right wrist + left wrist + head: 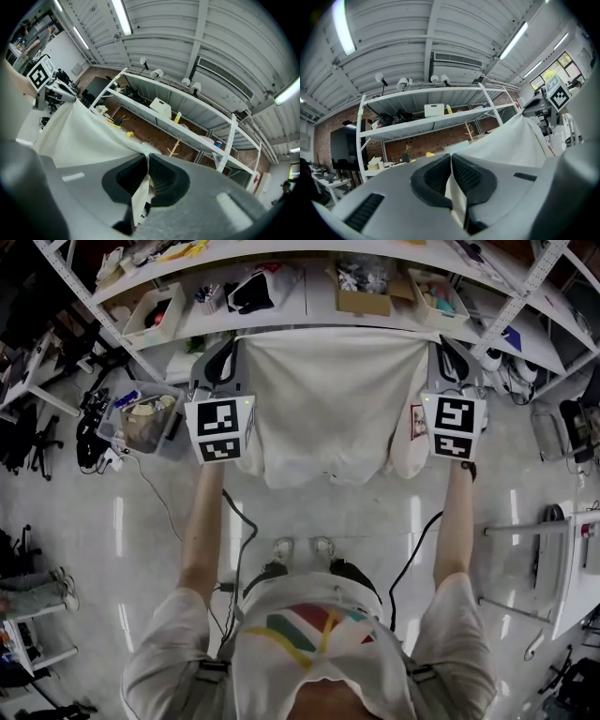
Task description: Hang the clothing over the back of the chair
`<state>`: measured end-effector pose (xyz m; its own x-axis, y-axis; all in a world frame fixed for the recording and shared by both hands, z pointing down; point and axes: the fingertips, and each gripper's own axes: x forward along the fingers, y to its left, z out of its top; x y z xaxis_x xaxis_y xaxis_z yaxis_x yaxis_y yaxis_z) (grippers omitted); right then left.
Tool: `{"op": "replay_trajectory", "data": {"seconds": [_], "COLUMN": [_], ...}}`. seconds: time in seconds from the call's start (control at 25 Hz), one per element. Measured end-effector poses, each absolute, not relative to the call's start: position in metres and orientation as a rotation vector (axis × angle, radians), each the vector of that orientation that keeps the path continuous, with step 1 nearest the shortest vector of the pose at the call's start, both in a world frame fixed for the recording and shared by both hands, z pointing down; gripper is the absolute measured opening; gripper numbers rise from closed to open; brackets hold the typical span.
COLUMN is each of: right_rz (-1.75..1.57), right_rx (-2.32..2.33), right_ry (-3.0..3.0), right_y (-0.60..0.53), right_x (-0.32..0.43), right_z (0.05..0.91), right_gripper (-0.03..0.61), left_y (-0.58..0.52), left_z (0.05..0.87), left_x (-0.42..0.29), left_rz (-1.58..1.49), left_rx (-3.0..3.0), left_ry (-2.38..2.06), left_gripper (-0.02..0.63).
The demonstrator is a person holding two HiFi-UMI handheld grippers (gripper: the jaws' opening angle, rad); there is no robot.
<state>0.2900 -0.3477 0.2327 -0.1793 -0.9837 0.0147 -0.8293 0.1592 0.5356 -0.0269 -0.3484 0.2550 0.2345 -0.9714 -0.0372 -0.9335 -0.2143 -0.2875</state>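
Note:
A cream white garment (333, 409) hangs spread wide between my two grippers in the head view. My left gripper (217, 367) is shut on its upper left corner, and my right gripper (454, 364) is shut on its upper right corner. In the left gripper view the cloth (506, 143) runs off to the right from the pinched jaws of that gripper (451, 161). The right gripper view shows the fabric (79, 136) stretching left from its closed jaws at the gripper tip (146, 166). A pinkish rounded shape (407, 448) shows at the cloth's lower right; the cloth hides whatever stands behind it.
A white metal shelf rack (309, 306) with boxes and clutter stands just beyond the garment. A bin of oddments (145, 418) sits on the floor at left. A white table (577, 559) is at right. Cables trail over the glossy floor by the person's feet (302, 549).

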Motion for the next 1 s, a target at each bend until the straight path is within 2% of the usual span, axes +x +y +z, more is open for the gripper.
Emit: {"op": "replay_trajectory", "data": {"seconds": [0.68, 1.0], "right_rz": [-0.457, -0.458], "right_rx": [1.646, 1.616], "right_ry": [-2.054, -2.055], "right_y": [-0.343, -0.347], "right_x": [0.293, 0.288], "right_z": [0.305, 0.312], "right_gripper": [0.017, 0.018], "left_y": [-0.346, -0.346], "left_z": [0.335, 0.347], "left_x": [-0.023, -0.028], "left_rz": [-0.352, -0.408], "left_rx": [-2.351, -2.341], "left_ry": [1.835, 1.835], "left_gripper": [0.018, 0.018]}}
